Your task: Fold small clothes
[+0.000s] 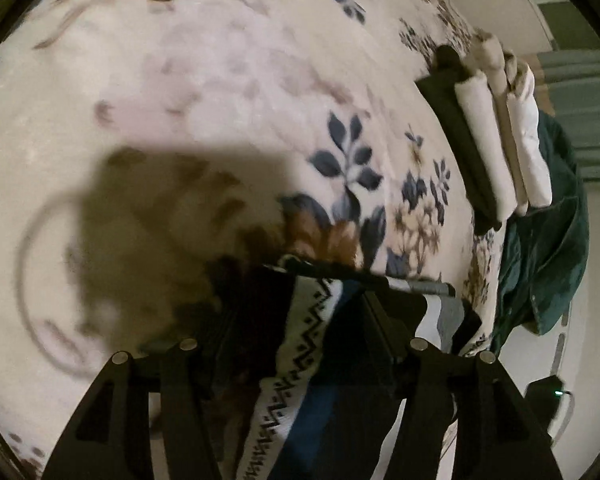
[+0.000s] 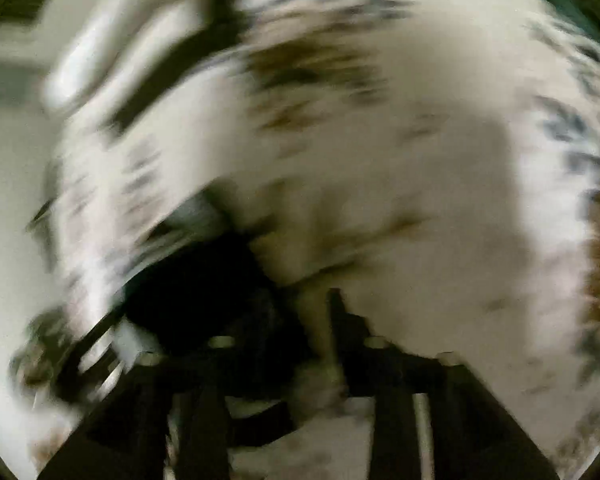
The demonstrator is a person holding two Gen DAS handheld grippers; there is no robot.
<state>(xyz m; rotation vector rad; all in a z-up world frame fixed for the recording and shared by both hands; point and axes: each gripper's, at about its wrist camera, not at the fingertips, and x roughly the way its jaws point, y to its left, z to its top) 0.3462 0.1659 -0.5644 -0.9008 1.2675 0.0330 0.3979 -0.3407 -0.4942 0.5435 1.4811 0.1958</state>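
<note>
My left gripper (image 1: 320, 280) is shut on a small patterned garment (image 1: 300, 320), white with a black zigzag band and dark blue parts, and holds it above the floral blanket (image 1: 220, 100). The cloth hangs down between the fingers. The right wrist view is heavily motion-blurred. My right gripper (image 2: 296, 308) shows dark cloth (image 2: 204, 288) bunched at its left finger, and whether it grips it I cannot tell.
Several rolled white and dark clothes (image 1: 496, 140) lie in a row at the blanket's right edge, blurred in the right wrist view (image 2: 100, 64). A dark green garment (image 1: 548, 240) lies beside them. A small black device (image 1: 548, 396) sits on the floor.
</note>
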